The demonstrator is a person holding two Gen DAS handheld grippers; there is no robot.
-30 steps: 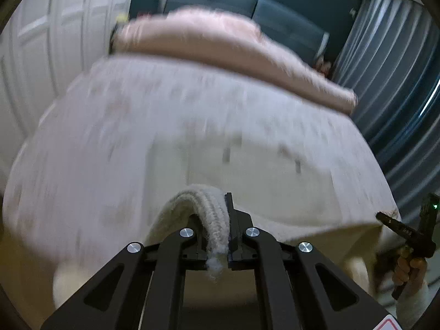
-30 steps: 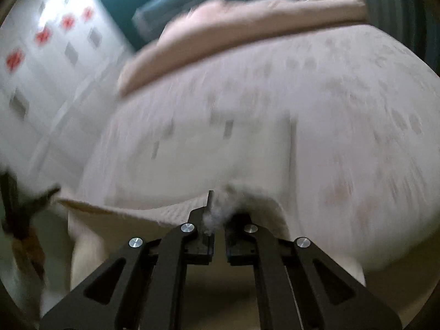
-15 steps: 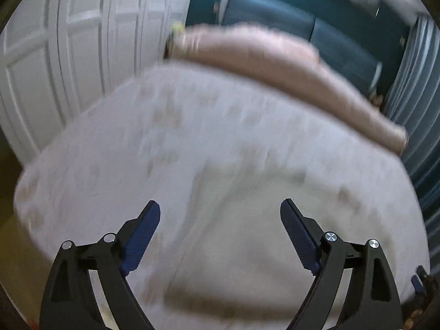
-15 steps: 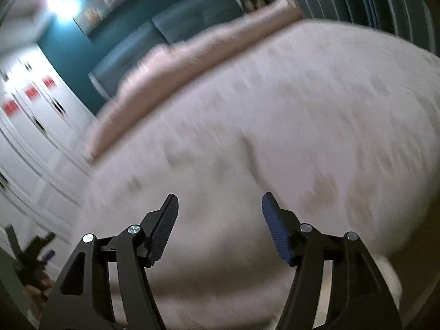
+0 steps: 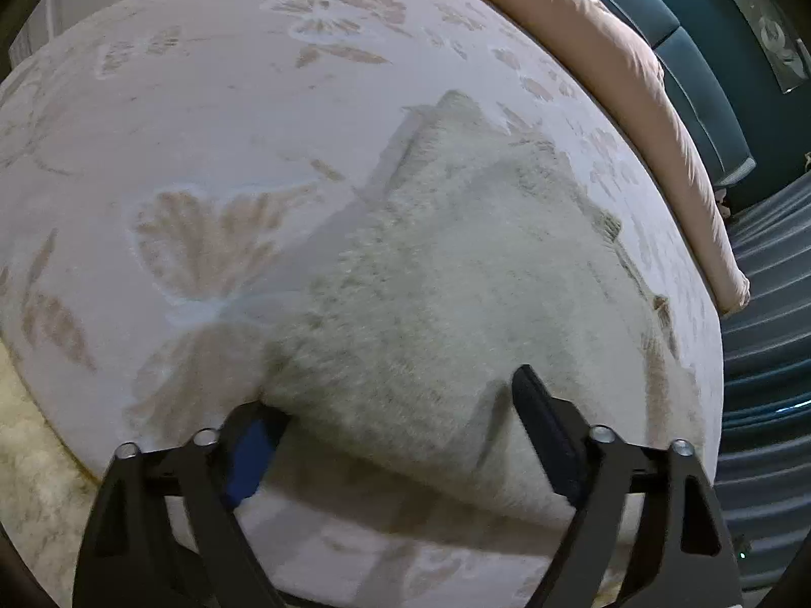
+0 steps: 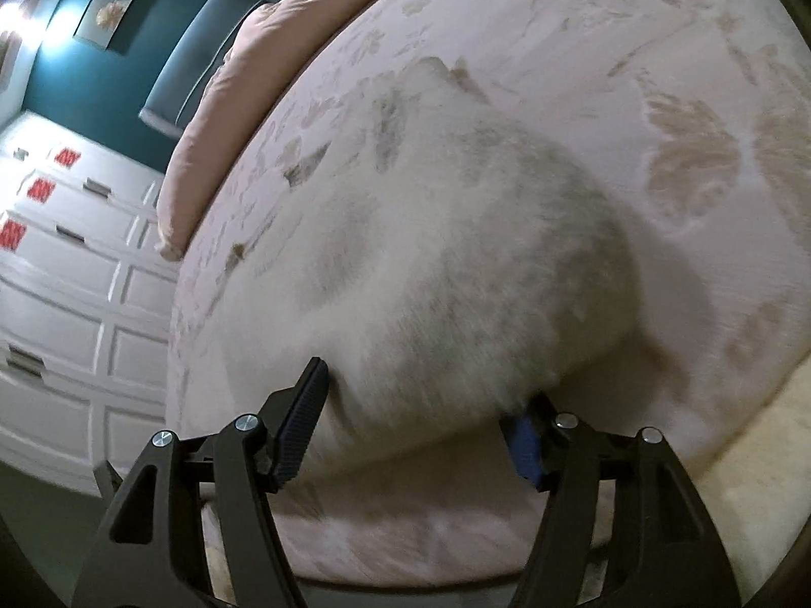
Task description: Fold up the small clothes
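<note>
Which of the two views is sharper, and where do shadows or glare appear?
Left wrist view: sharper, the fuzzy garment shows fibres and casts a soft shadow leftward onto the bedspread. Right wrist view: garment motion-blurred, with a shadow on its right side; glare from a lamp at top left. Both views curve strongly.

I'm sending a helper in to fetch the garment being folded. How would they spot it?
Find the bed with the pale pink butterfly-print bedspread. Near its foot edge, far from the rolled pink blanket, lies a fuzzy cream-white knit garment. Its shaggy, unprinted pile sets it apart from the smooth patterned spread.
</note>
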